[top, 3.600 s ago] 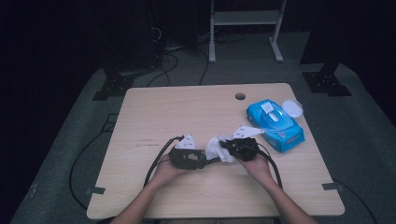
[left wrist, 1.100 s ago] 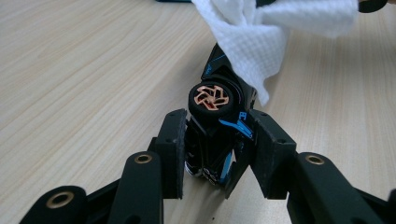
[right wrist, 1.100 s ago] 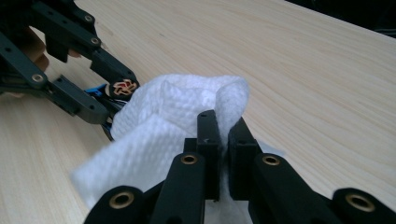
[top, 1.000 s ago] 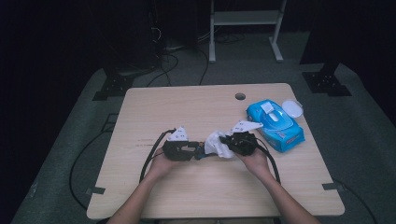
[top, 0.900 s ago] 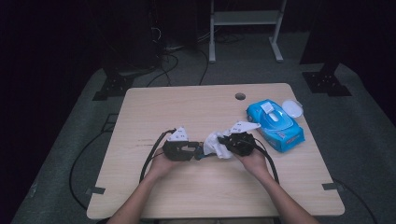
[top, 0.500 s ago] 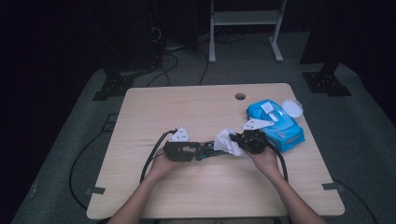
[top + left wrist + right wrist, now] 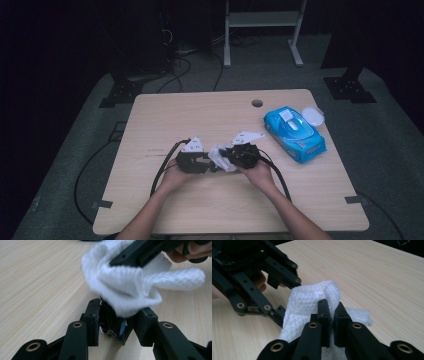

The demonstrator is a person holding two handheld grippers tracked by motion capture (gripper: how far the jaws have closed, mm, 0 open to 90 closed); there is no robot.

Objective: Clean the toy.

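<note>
My left gripper [image 7: 117, 315] is shut on a small dark object with a blue edge [image 7: 111, 323], held just above the table. A white textured wipe [image 7: 125, 287] drapes over the top of that object. My right gripper [image 7: 331, 312] is shut on a fold of the wipe [image 7: 309, 302] and faces the left gripper [image 7: 249, 285], which reaches in from the upper left. In the high view the left gripper [image 7: 210, 162] and right gripper [image 7: 229, 157] meet tip to tip at the table's middle, with the wipe [image 7: 221, 159] bunched between them. Most of the dark object is hidden by the wipe.
A blue pack of wet wipes [image 7: 295, 132] lies at the right of the wooden table [image 7: 200, 115], with a white round lid [image 7: 313, 116] beside it. A cable hole [image 7: 257, 103] sits near the far edge. Cables trail from both grippers toward the person.
My right gripper has carried the wipe leftward, from near the blue pack back against the left gripper's tips. The left gripper has hardly moved.
</note>
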